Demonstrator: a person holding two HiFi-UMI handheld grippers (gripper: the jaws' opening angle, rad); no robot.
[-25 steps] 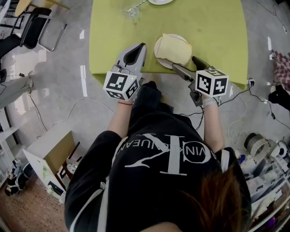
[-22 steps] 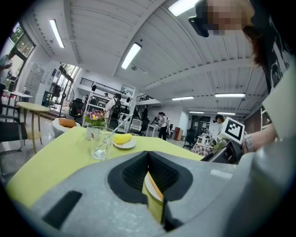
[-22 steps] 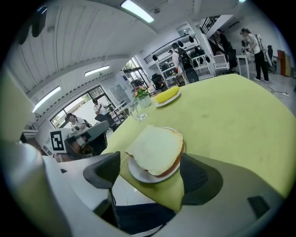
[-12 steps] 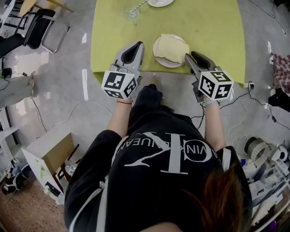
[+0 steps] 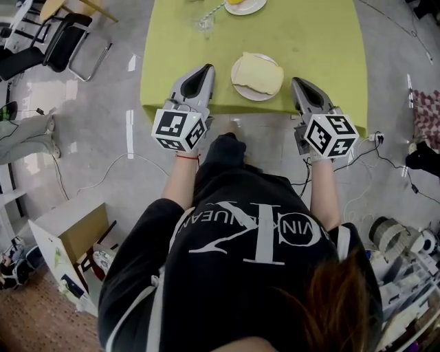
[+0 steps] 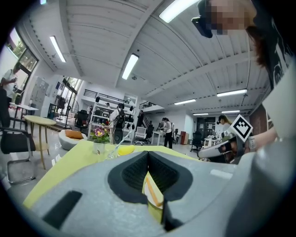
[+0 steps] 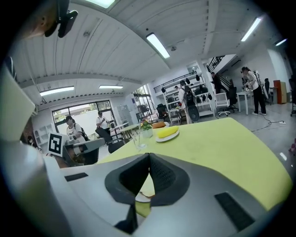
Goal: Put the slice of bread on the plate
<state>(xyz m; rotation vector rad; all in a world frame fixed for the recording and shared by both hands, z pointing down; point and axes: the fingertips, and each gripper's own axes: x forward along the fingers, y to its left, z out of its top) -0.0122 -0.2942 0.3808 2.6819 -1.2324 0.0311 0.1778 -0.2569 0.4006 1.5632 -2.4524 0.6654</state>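
The pale slice of bread (image 5: 258,73) lies flat on the white plate (image 5: 240,88), near the front edge of the yellow-green table (image 5: 316,41). My right gripper (image 5: 299,83) is shut and empty, held just right of the plate and clear of it. My left gripper (image 5: 203,69) is shut too, with nothing in it, left of the plate over the table's front edge. In the right gripper view the closed jaws (image 7: 149,157) hide all but a sliver of the plate. In the left gripper view the jaws (image 6: 148,155) meet the same way.
A glass (image 5: 203,20) with a straw and a second plate (image 5: 242,5) holding a yellow item stand at the table's far side. Chairs (image 5: 58,41) stand at the left. Cables run over the floor on the right.
My right gripper let go of the bread, drew back to the right of the plate, rose and closed. My left gripper rose a little. The bread stays on the plate.
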